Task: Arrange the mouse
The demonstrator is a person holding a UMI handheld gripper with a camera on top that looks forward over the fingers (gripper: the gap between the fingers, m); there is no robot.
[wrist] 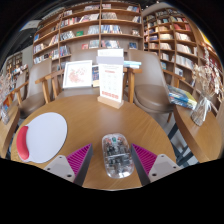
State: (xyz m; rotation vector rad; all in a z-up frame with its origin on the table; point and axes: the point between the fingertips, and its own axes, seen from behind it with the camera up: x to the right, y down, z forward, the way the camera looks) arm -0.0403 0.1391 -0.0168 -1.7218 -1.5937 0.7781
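Mouse [117,155] between hand-held gripper [112,158] fingers — white pad [42,135] beside.

A single wide-angle view rides on the gripper [112,158], looking forward and slightly downward along its two fingers, which rise from the lower centre of the frame. It sits close above a round wooden table [90,115] filling the lower half. Beyond, across the upper half, it faces bookshelves [95,30] well apart from the table.
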